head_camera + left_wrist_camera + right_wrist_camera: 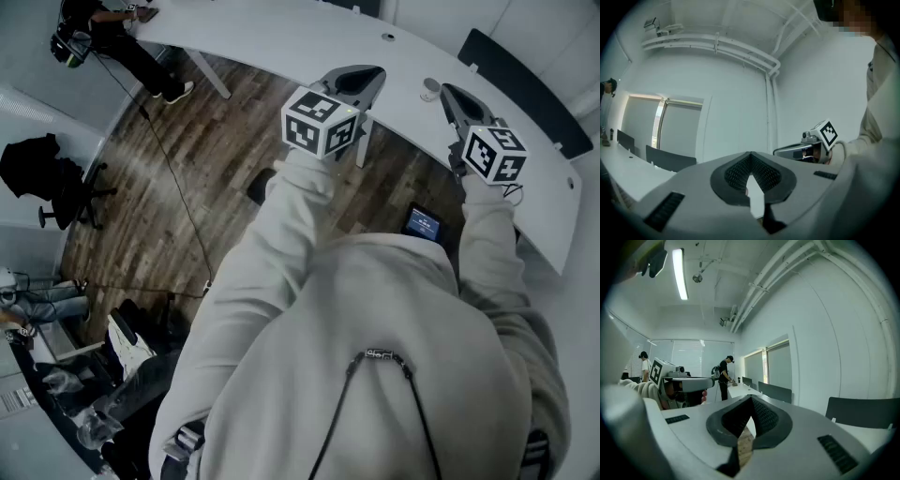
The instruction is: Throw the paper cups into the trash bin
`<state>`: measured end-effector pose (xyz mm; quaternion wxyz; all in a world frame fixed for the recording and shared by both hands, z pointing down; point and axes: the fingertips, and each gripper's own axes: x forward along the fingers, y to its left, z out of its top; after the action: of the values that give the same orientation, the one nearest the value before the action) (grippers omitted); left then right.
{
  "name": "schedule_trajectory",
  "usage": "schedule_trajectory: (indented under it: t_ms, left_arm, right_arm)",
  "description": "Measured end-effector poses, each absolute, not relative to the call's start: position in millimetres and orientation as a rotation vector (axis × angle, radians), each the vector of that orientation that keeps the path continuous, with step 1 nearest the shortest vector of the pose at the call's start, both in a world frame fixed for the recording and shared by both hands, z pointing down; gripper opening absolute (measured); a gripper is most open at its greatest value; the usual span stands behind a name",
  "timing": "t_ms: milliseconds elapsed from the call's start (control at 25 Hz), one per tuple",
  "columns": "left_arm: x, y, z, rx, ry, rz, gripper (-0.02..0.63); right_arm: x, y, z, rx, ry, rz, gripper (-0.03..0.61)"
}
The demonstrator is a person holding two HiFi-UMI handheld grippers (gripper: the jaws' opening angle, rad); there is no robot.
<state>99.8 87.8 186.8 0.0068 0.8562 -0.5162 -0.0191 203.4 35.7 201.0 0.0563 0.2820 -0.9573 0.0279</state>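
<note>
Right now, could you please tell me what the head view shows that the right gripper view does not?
Only the head view shows the wooden floor and the right gripper from outside. Only the right gripper view shows the ceiling light and the pipes overhead. Both show the left gripper and the white table.

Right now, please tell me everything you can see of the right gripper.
The right gripper has a smooth grey body, plastic by its look, with dark ribbed pads inside its two jaws. The jaws are shut, tips together, nothing between them. A cube with black and white square markers sits on it. The person's right arm, in a pale sleeve, holds it in the air over the edge of the long white table.
</note>
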Motion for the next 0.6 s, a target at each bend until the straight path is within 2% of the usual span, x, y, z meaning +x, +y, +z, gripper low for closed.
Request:
schedule_trajectory:
  t_ms: [200,360,600]
  left_arm:
    - [104.7,84.4,184.8,2.681,-1.635,-0.040,-0.005]
    - [103.7,81.1,192.3,2.656,-1.737,0.088,-0.006]
    - [108.7,77.6,192.9,2.656,-1.693,-0.002,-0.006]
  right_arm:
    - [207.5,31.9,195.8,0.867,-2.923,0.098,0.018]
    - [217.3,25.0,196.3,0.962,-2.908,0.081,0.018]
    - [228.8,15.5,203.9,1.062,-2.857,0.029,0.018]
